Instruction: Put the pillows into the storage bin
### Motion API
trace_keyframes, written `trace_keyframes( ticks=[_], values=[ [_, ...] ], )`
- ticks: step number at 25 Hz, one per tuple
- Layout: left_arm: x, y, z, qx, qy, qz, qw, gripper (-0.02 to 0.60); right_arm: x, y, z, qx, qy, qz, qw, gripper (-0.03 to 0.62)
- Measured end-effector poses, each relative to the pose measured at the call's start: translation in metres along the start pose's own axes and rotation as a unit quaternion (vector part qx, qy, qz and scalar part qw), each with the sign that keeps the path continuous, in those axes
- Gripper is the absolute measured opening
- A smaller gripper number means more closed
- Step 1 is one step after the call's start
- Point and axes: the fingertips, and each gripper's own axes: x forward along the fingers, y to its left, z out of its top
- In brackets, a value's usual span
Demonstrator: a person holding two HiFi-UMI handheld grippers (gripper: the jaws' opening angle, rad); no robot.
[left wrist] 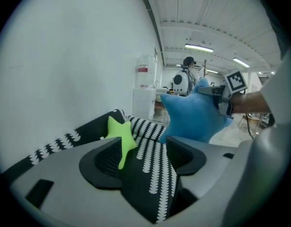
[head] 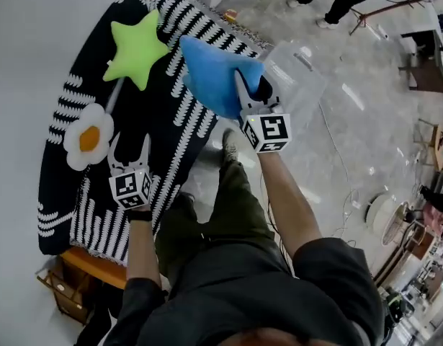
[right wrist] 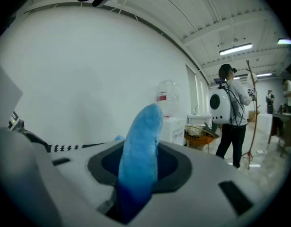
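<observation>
Plush blue star pillow (head: 210,74), lime star pillow (head: 137,47), fried-egg pillow (head: 86,137)

A white wall (head: 27,85) fills the head view's left, with a couch (head: 171,114) under a black-and-white cover on a wooden frame (head: 99,265) against it, glossy pale floor (head: 365,128) at right, and strip lights (left wrist: 198,48) on the white ceiling (left wrist: 207,13).

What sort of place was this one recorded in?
Likely a large lab or workshop, not a home: polished floor with cables, ceiling strip lights, a person wearing a white backpack unit.
</observation>
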Motion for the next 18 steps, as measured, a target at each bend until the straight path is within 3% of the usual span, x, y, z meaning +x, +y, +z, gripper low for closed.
trace_keyframes(
  ticks=[8, 18],
  values=[
    [0.104, -0.136, 0.006, 0.06, 0.029, -0.117, 0.9909, 0.295, -0.077, -0.154, -0.063, 0.028, 0.028, -0.125, 0.991, 0.133],
    [0.196, -0.273, -0.021, 0.123, 0.071, -0.216, 0.966, 0.295, -0.16, -0.293, -0.173, 0.06, 0.081, -0.247, 0.964, 0.135]
  ],
)
